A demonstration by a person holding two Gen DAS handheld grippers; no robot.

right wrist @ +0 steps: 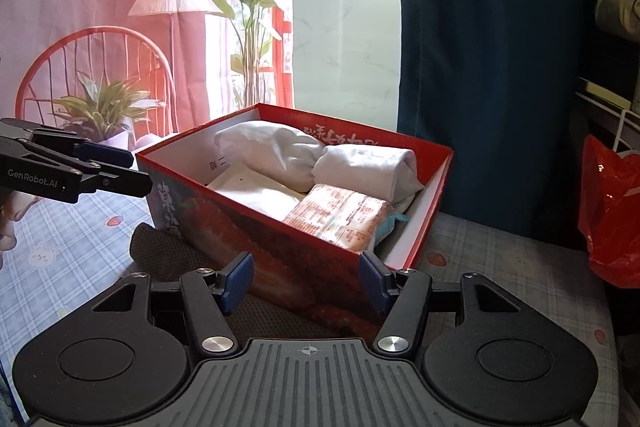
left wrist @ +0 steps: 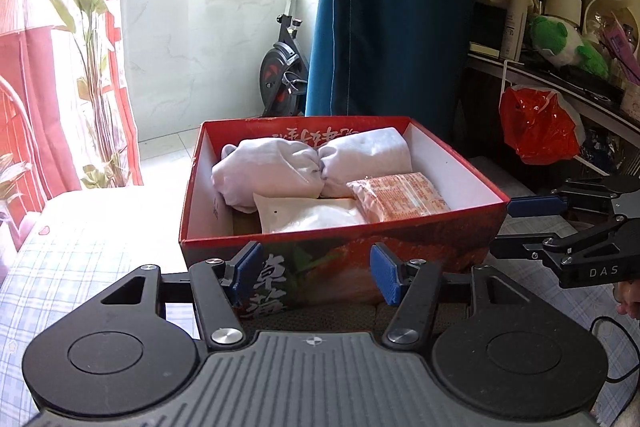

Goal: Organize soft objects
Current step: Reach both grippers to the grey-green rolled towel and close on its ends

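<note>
A red cardboard box (left wrist: 400,243) (right wrist: 280,259) stands on the bed. Inside lie two rolled white cloths (left wrist: 272,167) (left wrist: 368,155), a white soft packet (left wrist: 308,215) and an orange printed packet (left wrist: 400,197). In the right wrist view they show as cloths (right wrist: 272,147) (right wrist: 368,167), white packet (right wrist: 256,191) and orange packet (right wrist: 340,217). My left gripper (left wrist: 316,275) is open and empty, just before the box's near wall. My right gripper (right wrist: 306,283) is open and empty at the box's near corner. Each gripper shows in the other's view, right gripper (left wrist: 516,227) and left gripper (right wrist: 136,171), beside the box.
The bed has a blue checked sheet (left wrist: 80,267). A dark mesh cloth (right wrist: 160,247) lies under the box. A red plastic bag (left wrist: 536,127) hangs at the right below a cluttered shelf. A blue curtain (left wrist: 392,7) and exercise bike (left wrist: 280,67) stand behind.
</note>
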